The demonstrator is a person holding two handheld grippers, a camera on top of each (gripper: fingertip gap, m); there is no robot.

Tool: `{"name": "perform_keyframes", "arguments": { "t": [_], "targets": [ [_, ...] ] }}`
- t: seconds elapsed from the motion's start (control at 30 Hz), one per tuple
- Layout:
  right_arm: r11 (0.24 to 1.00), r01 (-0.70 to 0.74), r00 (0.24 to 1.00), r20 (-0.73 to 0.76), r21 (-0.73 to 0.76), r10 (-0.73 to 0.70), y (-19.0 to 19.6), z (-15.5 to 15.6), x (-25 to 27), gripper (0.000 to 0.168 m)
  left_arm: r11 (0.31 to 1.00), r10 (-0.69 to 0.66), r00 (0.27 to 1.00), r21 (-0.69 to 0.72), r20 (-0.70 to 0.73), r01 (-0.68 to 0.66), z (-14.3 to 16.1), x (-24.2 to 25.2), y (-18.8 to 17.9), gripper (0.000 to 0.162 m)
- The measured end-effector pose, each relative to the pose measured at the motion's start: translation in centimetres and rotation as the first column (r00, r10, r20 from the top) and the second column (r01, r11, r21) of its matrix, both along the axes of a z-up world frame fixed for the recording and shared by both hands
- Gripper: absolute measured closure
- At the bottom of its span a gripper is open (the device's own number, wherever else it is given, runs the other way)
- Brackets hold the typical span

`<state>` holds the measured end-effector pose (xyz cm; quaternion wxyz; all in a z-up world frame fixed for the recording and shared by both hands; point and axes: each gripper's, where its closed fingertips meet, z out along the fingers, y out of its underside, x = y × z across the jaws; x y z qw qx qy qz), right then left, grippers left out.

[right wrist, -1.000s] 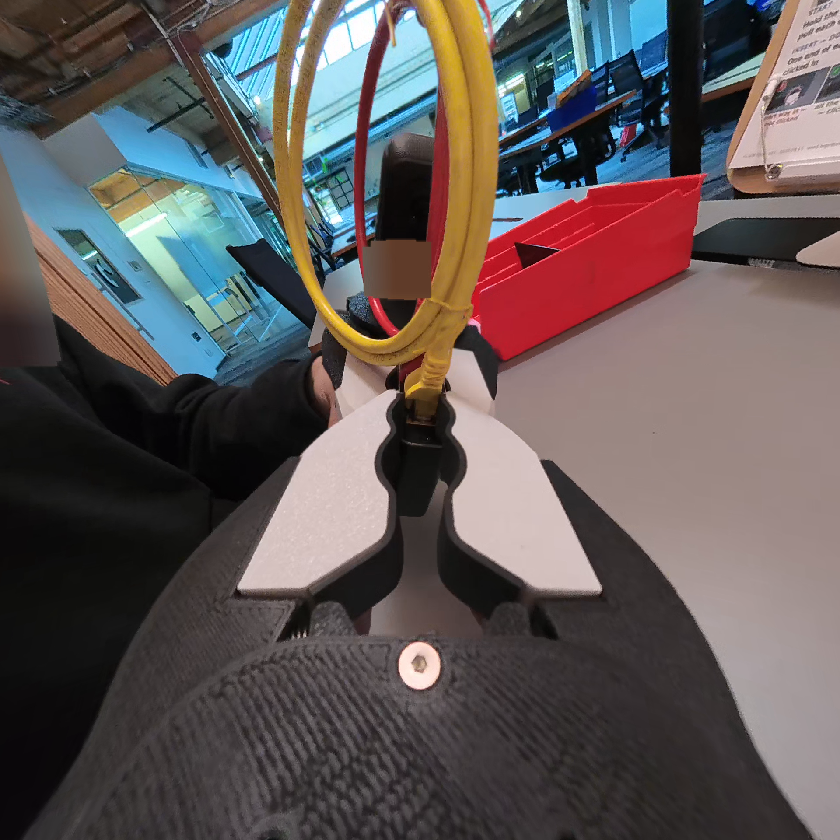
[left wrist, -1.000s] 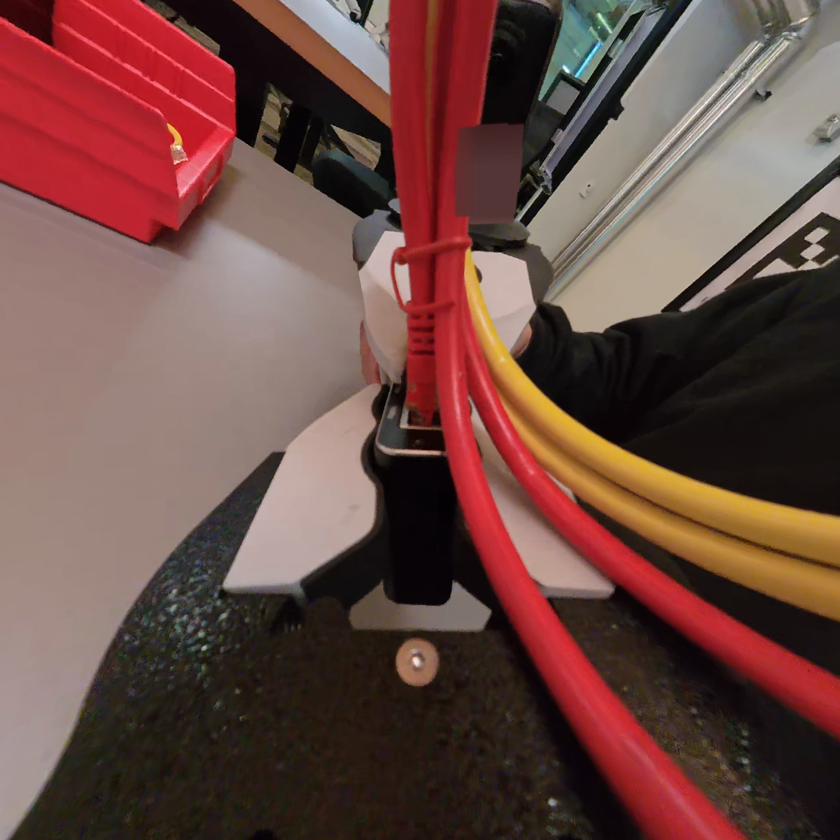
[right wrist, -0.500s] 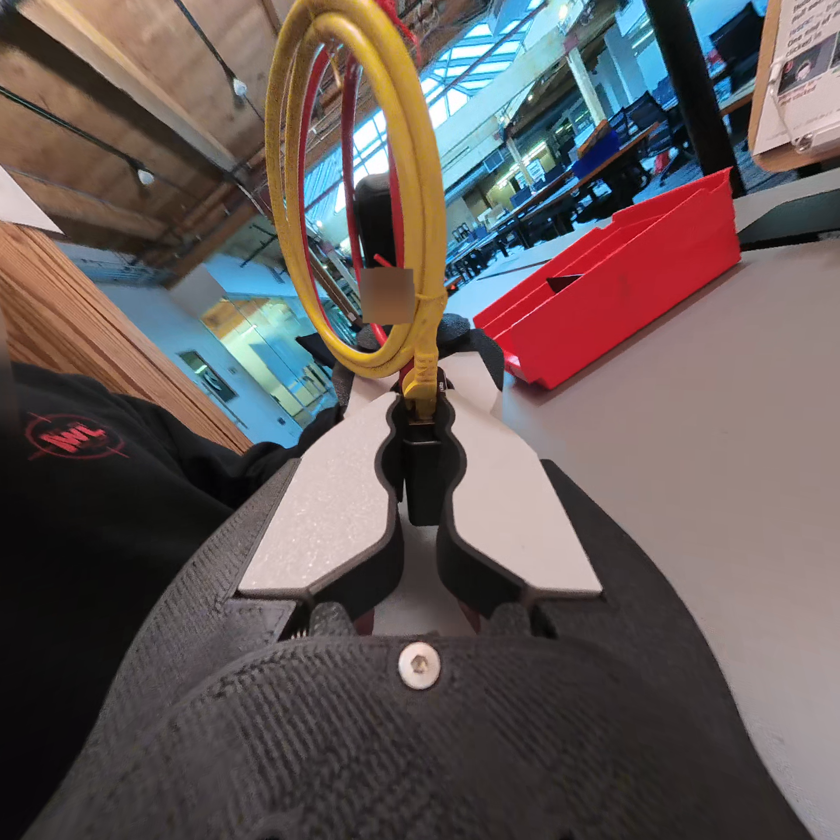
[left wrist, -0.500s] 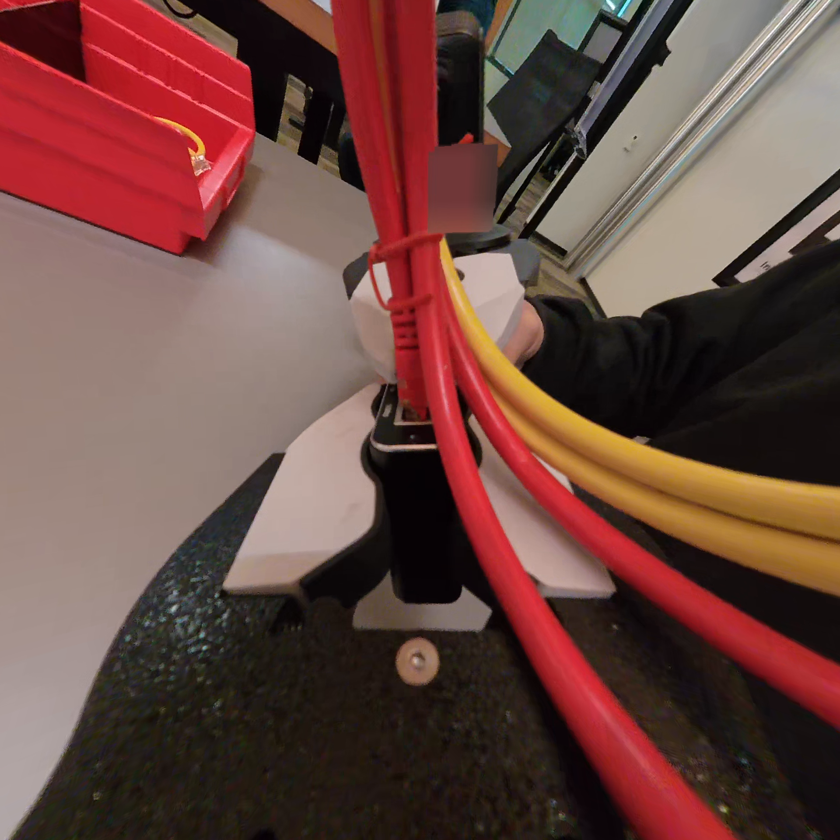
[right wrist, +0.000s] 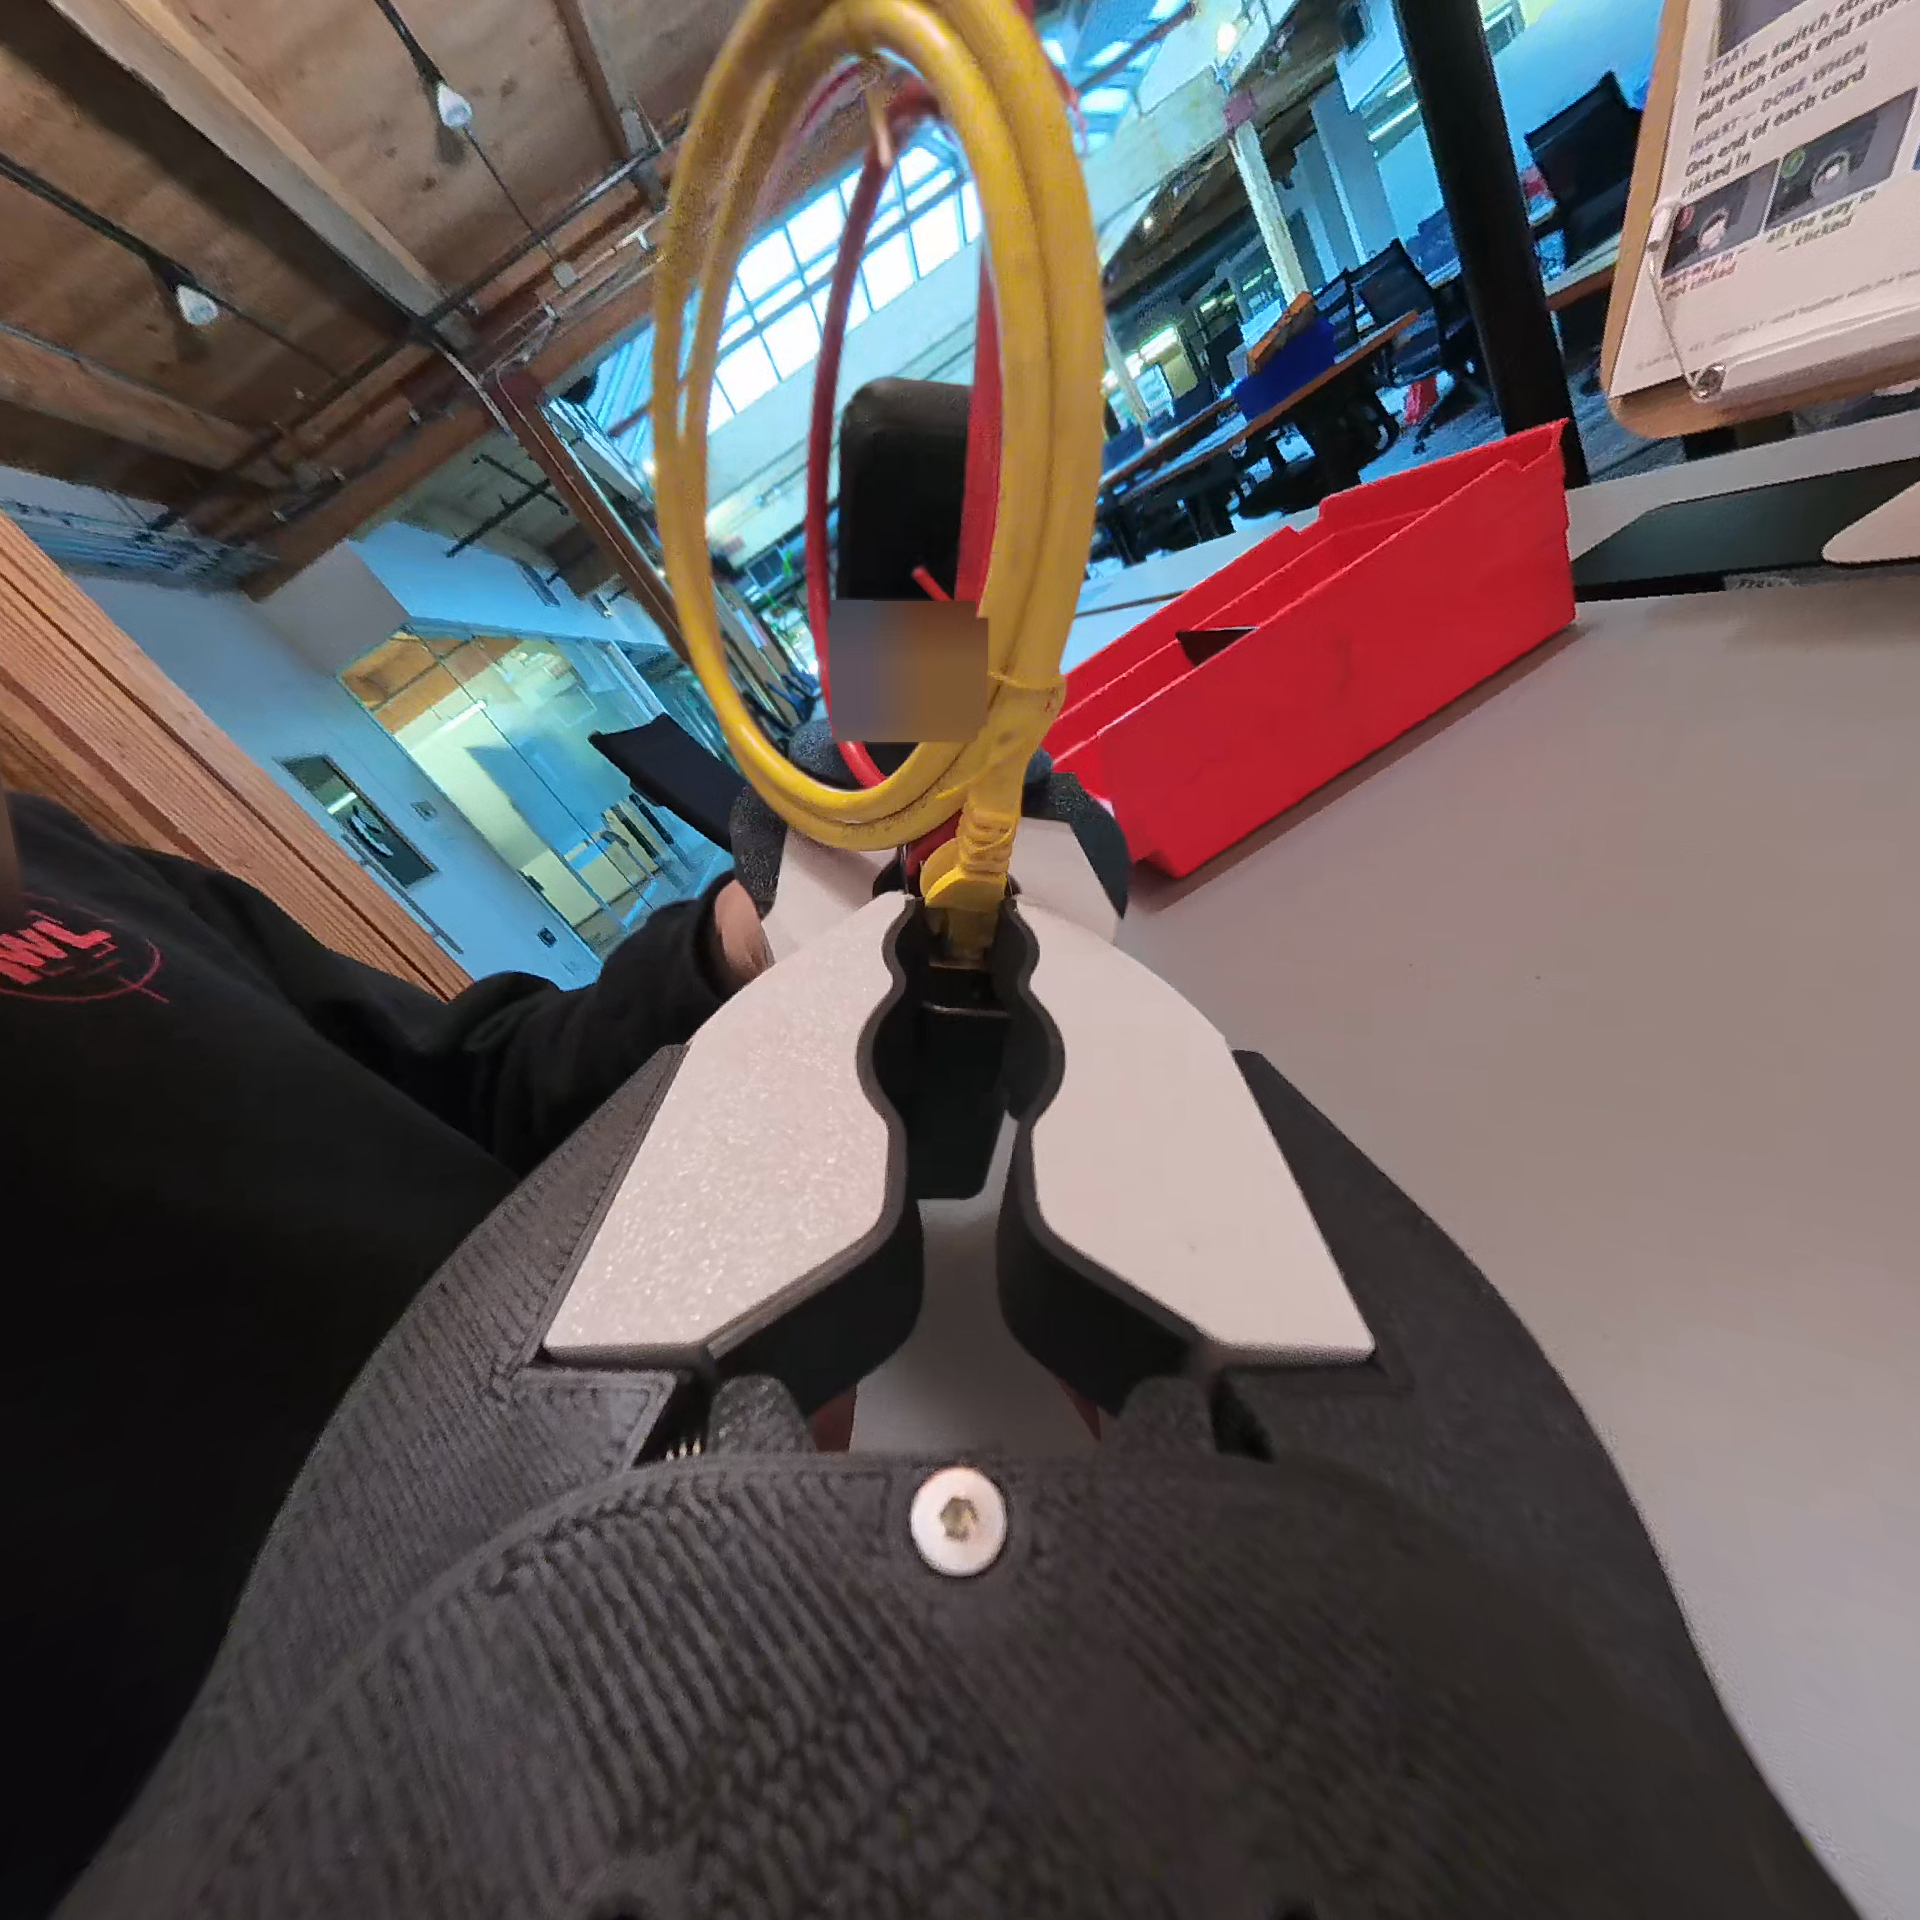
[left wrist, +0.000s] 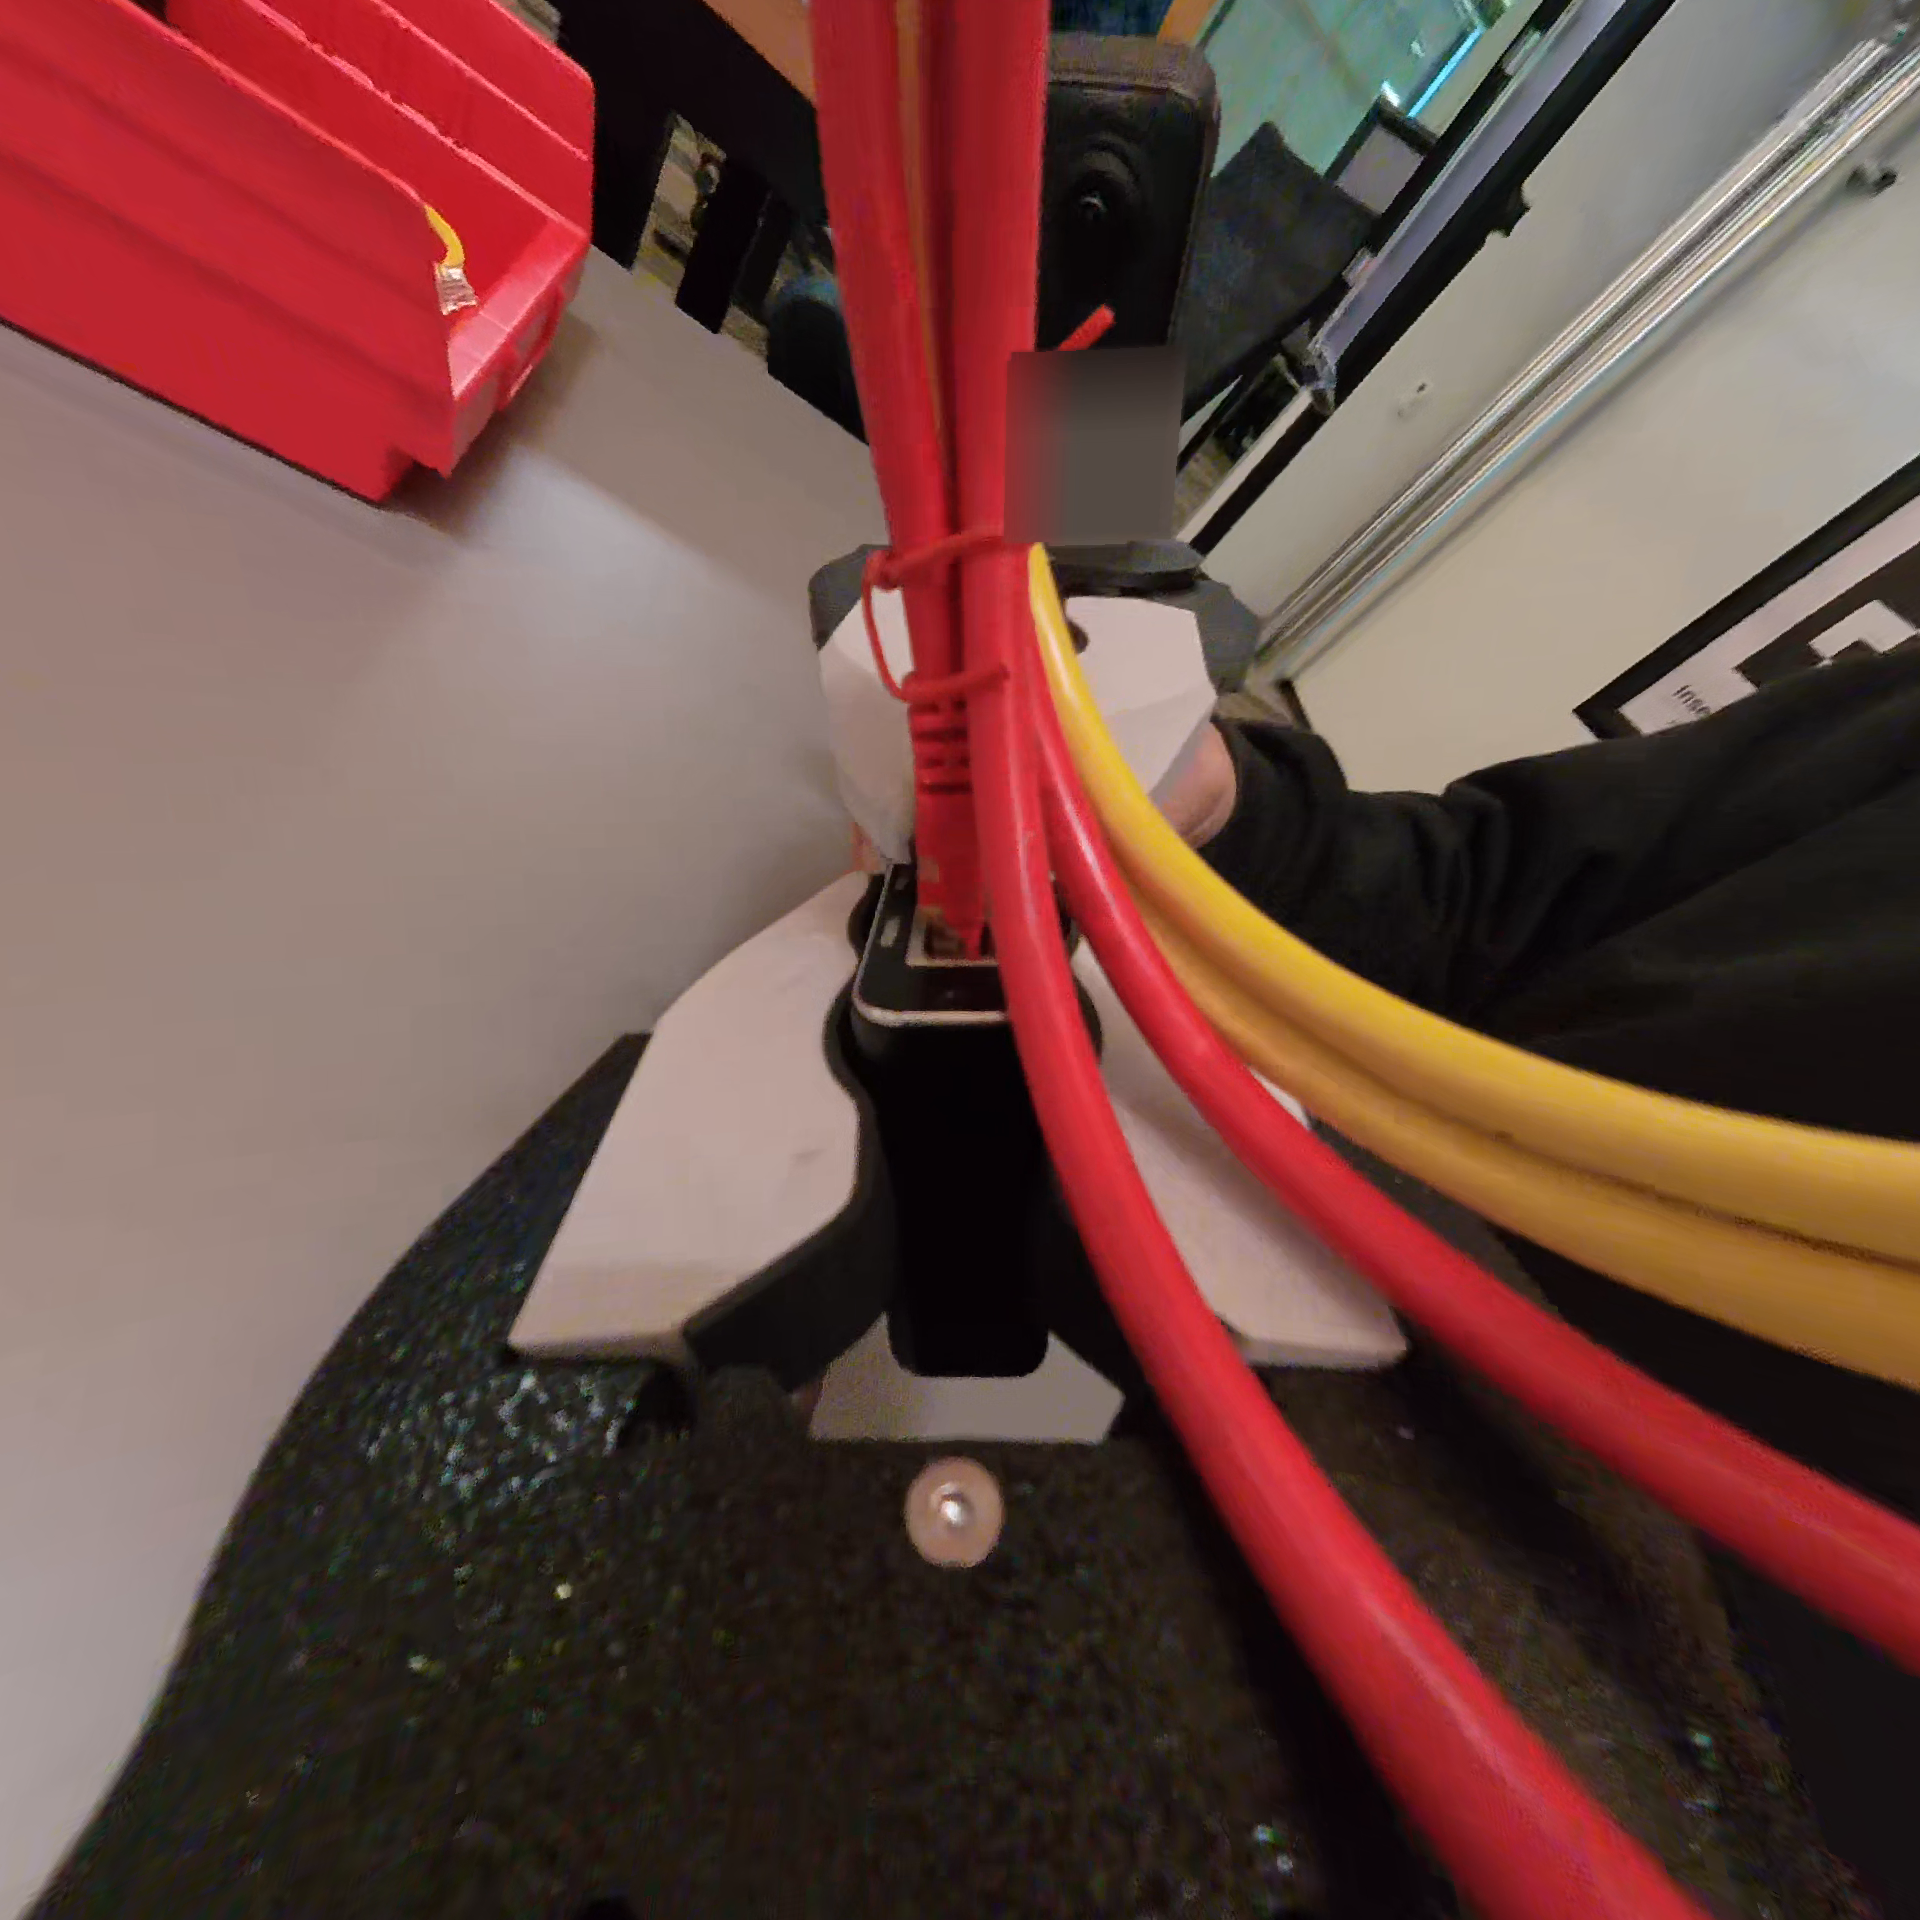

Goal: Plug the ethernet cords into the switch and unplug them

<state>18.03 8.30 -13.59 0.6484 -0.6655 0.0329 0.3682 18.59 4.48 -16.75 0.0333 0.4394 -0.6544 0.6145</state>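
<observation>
Switch point(left wrist: 951, 1174), black, clamped from opposite ends by left tool point(left wrist: 961, 1039) and right tool point(right wrist: 961, 997), held above the desk point(left wrist: 312, 831); red cord point(left wrist: 940, 790) and yellow cord point(right wrist: 982, 831) seated as before (only tilt altered), unplugging judged still pending

switch point(left wrist: 956, 1174): glossy black plastic | red cord point(left wrist: 1122, 1195): smooth sheath | red bin point(left wrist: 260, 208), upper left: shiny plastic | table point(left wrist: 364, 831): matt grey
</observation>
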Motion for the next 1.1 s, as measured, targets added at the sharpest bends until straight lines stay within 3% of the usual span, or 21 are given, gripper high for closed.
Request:
{"name": "perform_keyframes", "arguments": {
  "t": [0.63, 1.1],
  "targets": [
    [0.994, -0.063, 0.993, -0.091, 0.084, 0.07, 0.3, 0.7, -0.6, 0.155, 0.992, -0.004, 1.0, 0.127, -0.029, 0.007, 0.1, -0.6, 0.7, 0.134],
    [0.993, -0.067, 0.98, -0.182, 0.097, 0.084, 1.3, 1.2, -0.7, 0.154, 0.992, 0.017, 0.998, 0.126, -0.062, -0.009, 0.5, -0.7, 1.6, 0.134]
  ]
}}
